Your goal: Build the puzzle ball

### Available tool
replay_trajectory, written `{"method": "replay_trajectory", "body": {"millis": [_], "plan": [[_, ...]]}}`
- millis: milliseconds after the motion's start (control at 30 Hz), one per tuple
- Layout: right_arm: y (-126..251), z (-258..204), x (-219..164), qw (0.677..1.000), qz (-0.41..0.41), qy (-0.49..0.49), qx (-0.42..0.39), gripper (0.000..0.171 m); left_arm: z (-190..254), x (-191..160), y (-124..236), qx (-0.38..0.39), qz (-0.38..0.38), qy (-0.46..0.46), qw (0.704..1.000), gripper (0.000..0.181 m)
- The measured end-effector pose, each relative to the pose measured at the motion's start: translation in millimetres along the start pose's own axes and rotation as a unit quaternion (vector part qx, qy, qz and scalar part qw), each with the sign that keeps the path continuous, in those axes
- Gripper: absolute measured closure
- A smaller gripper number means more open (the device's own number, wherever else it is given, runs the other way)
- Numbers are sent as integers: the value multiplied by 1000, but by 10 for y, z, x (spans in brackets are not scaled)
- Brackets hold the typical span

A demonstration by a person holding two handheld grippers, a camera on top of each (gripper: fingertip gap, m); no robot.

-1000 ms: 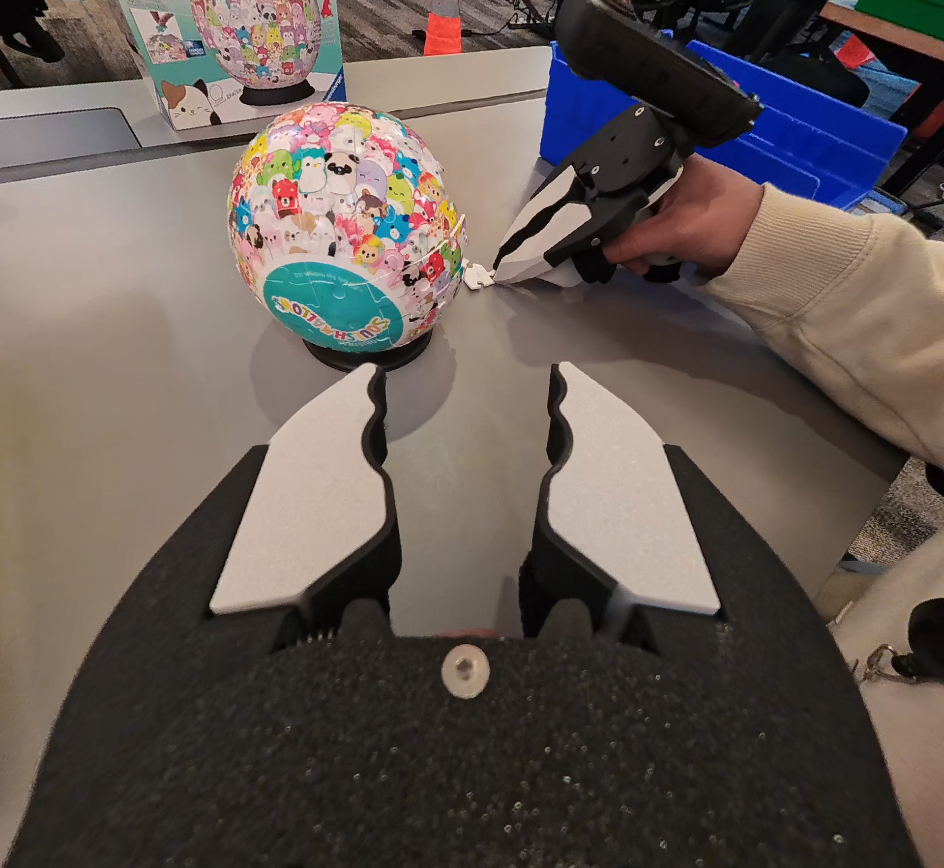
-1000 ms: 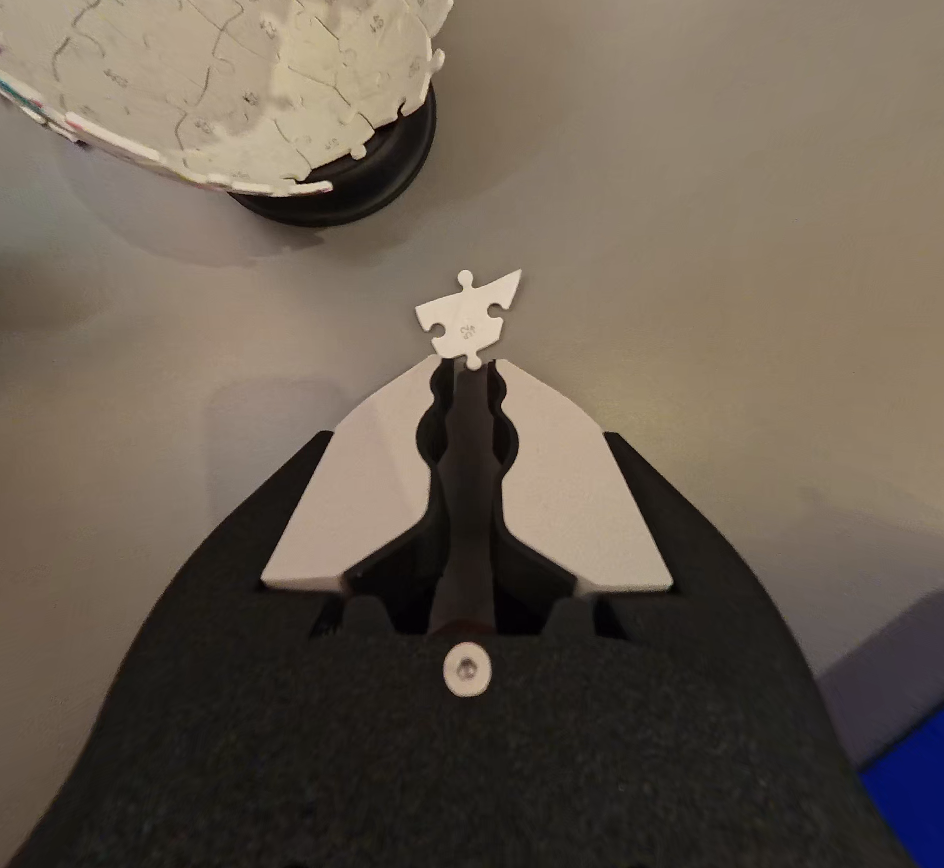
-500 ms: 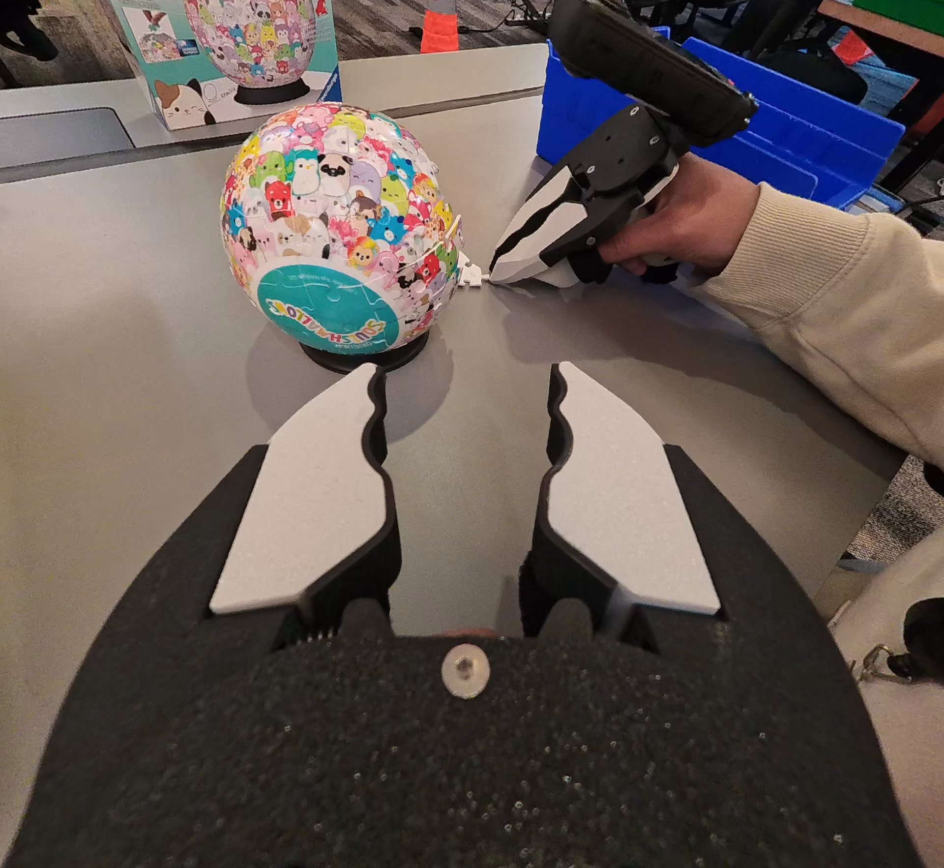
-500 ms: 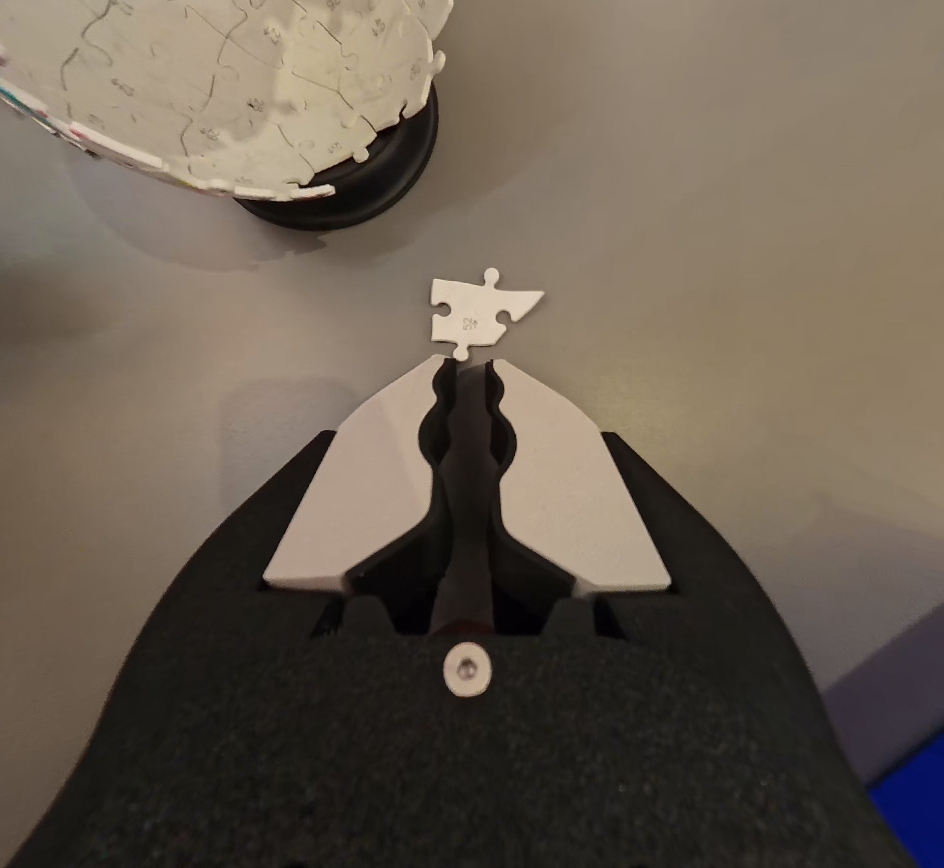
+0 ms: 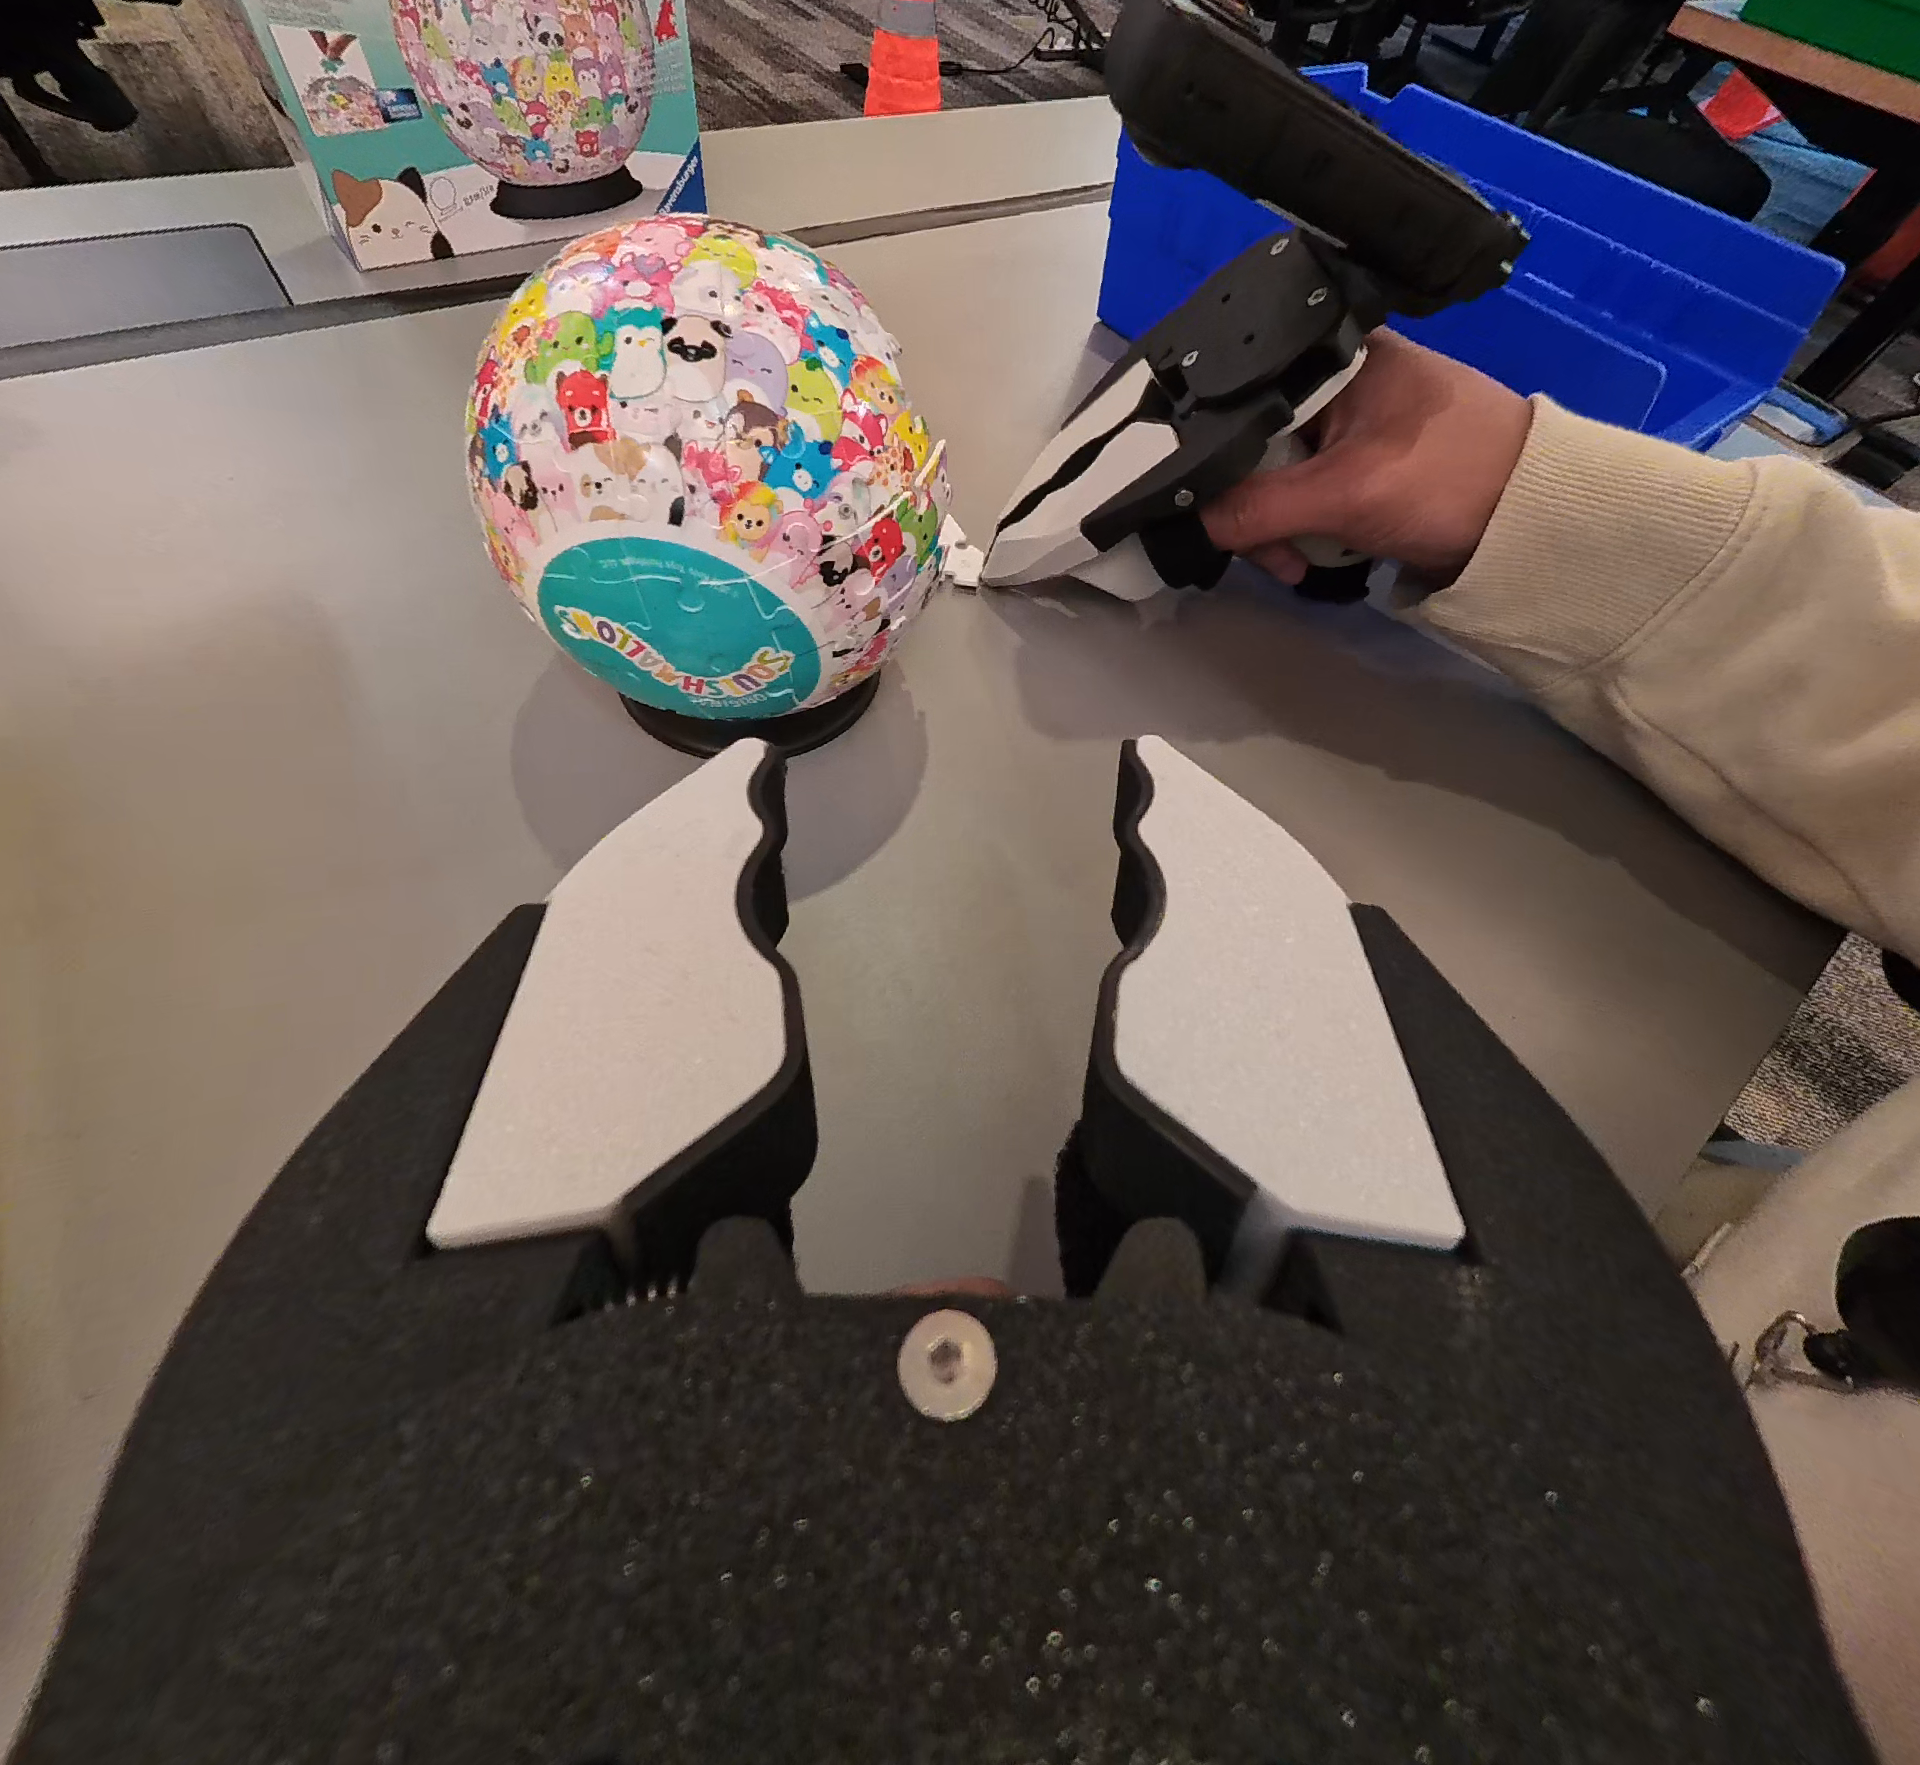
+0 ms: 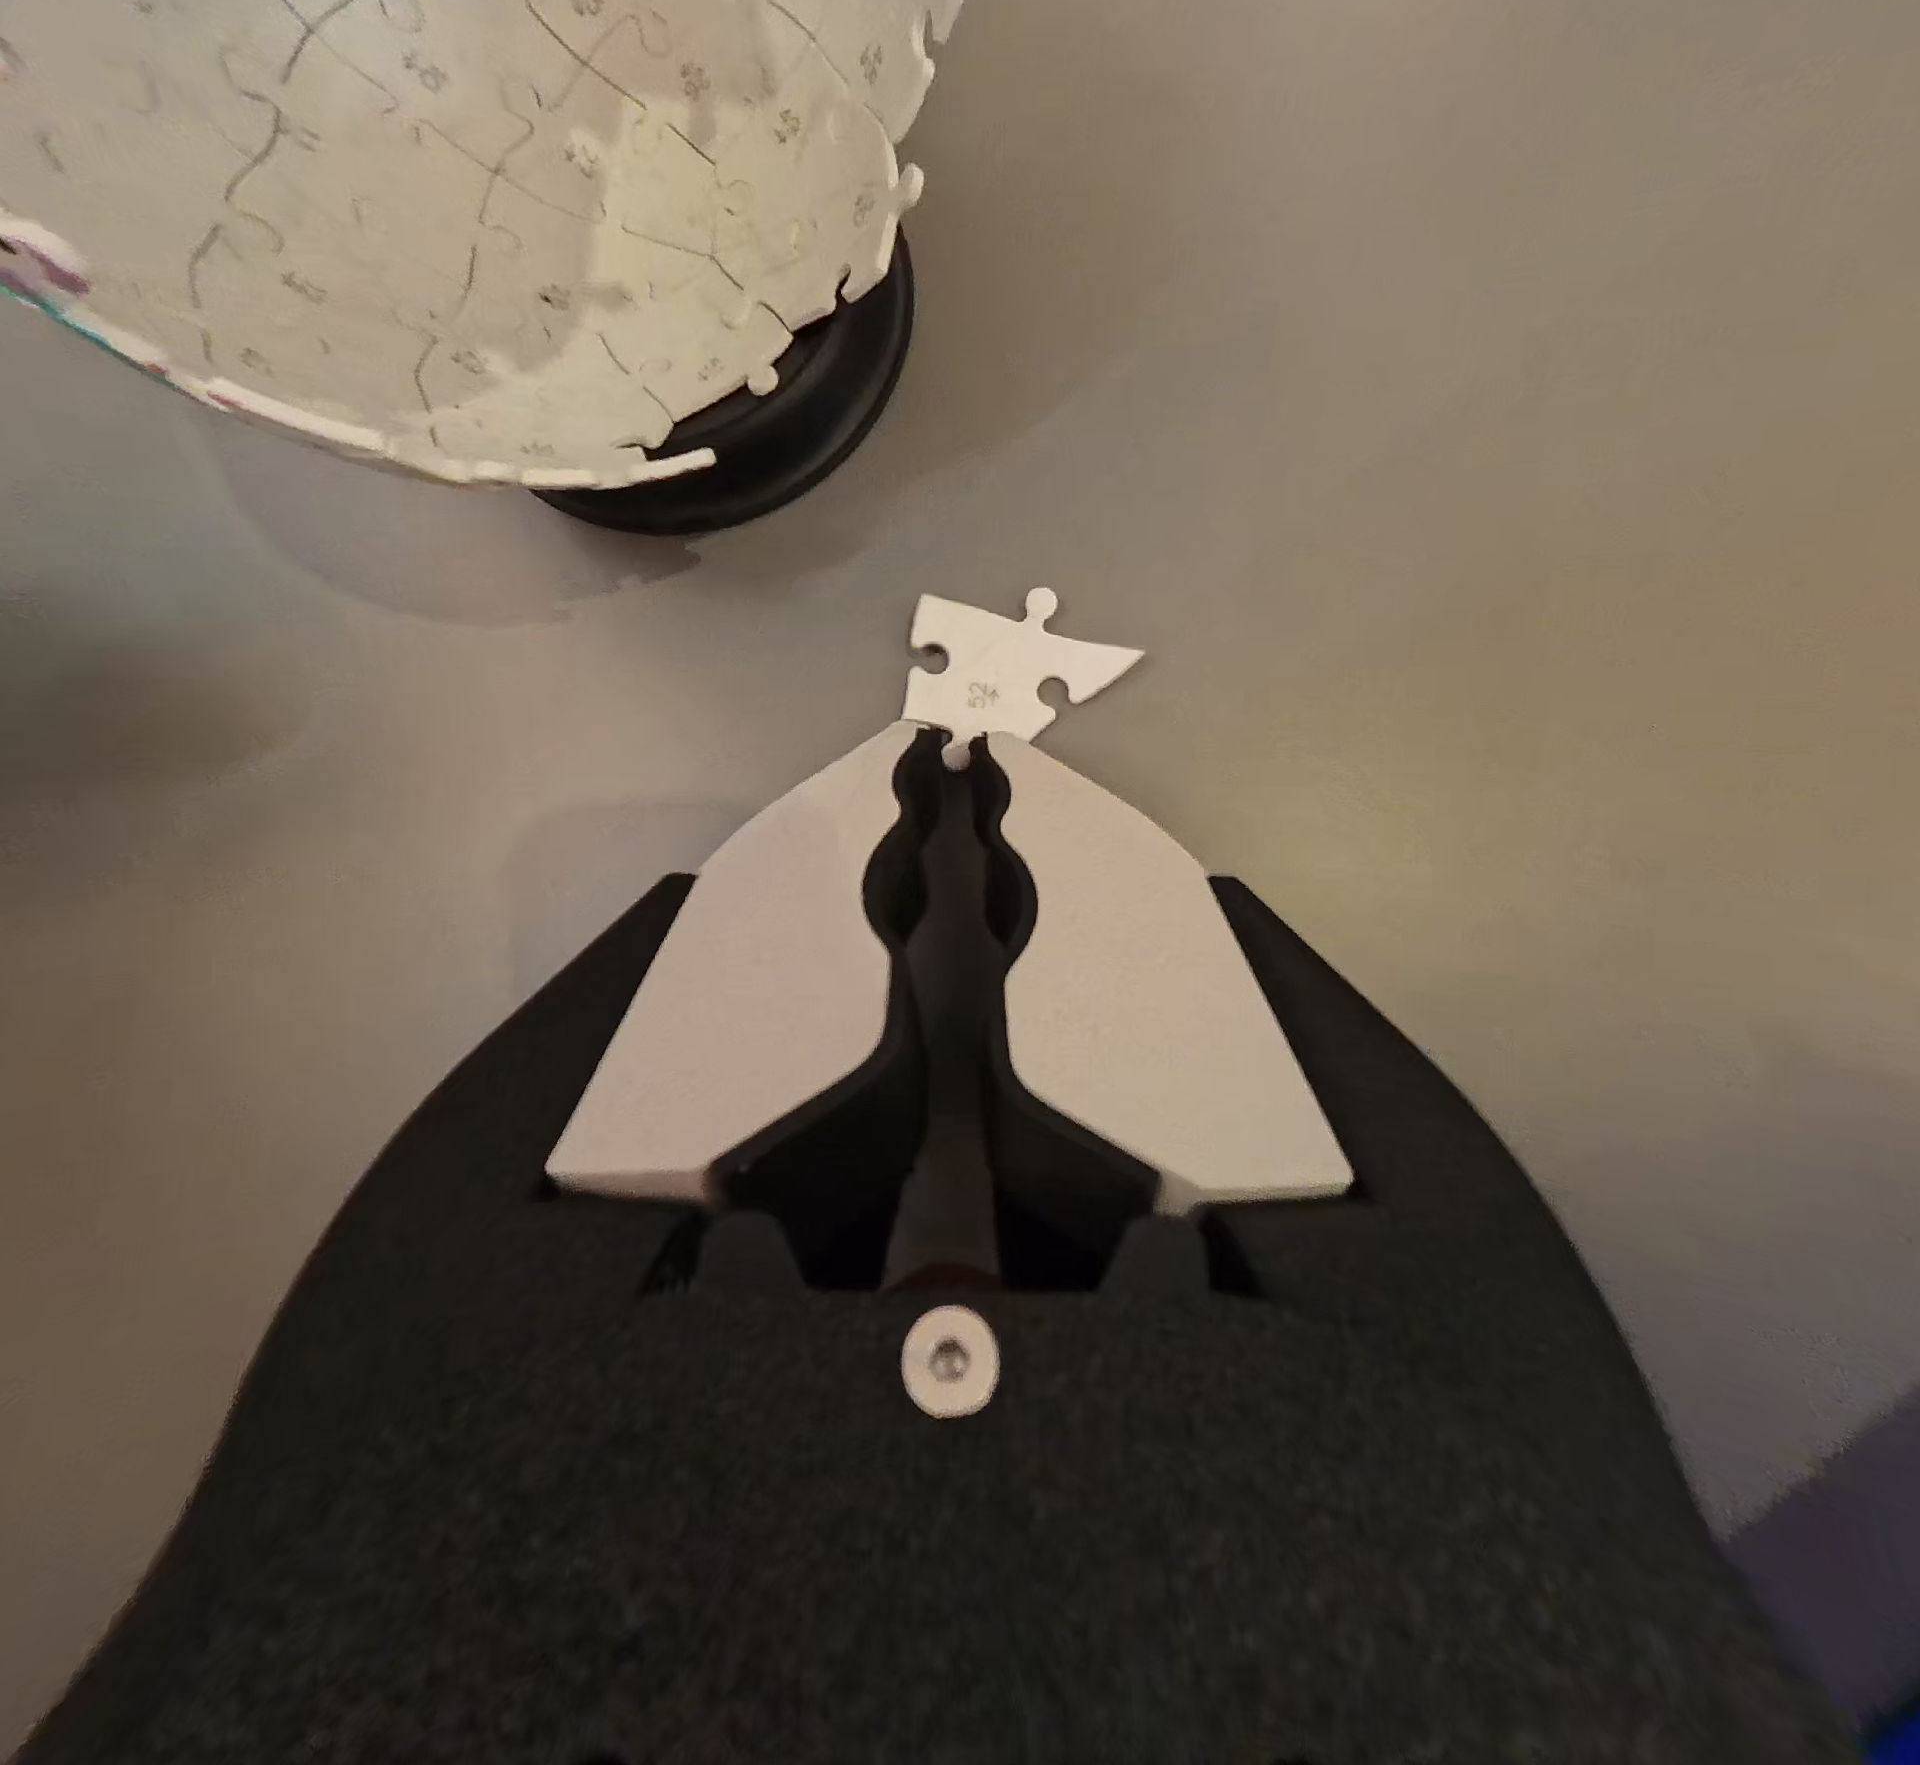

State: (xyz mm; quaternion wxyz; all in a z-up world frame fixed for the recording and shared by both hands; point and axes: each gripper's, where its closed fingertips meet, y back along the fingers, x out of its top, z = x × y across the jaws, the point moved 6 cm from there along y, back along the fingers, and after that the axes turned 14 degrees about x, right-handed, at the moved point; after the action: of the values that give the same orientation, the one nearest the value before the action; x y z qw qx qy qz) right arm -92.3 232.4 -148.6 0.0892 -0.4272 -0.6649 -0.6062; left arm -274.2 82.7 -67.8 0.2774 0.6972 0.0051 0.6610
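Right gripper (image 6: 961, 747) jaws nearly closed, pinching the bottom tab of a white puzzle piece (image 6: 1003, 668), blank side up, low over the grey table (image 6: 1455, 365). Left gripper (image 5: 945, 759) jaws wide apart, nothing held, in front of the puzzle ball (image 5: 701, 489). Ball sits on black stand (image 5: 748, 728), unfinished: open rim faces the piece, just beside it. Puzzle box (image 5: 447, 32) behind ball, blue bin (image 5: 1621, 281) to its right.

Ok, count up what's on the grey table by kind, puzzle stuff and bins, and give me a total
Puzzle balls: 1, the puzzle ball on its black stand
Loose puzzle pieces: 1, the piece in the right gripper
Puzzle boxes: 1, the puzzle box
Blue bins: 1, the bin
Total: 4
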Motion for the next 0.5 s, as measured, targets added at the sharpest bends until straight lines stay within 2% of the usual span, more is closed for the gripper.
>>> {"method": "replay_trajectory", "body": {"millis": [233, 333, 433, 500], "plan": [[-45, -66, 38, 997, 39, -49, 34, 163, -6, -4, 8, 1, -1, 0, 1000, 121], [39, -59, 63, 999, 40, -19, 30, 155, -11, -1, 14, 1, 0, 0, 1000, 121], [142, 22, 107, 999, 40, 28, 4, 154, -23, 4, 19, 2, 0, 0, 1000, 121], [101, 29, 93, 999, 28, 23, 22, 153, -27, 9, 25, 4, 2, -1, 1000, 121]]}}
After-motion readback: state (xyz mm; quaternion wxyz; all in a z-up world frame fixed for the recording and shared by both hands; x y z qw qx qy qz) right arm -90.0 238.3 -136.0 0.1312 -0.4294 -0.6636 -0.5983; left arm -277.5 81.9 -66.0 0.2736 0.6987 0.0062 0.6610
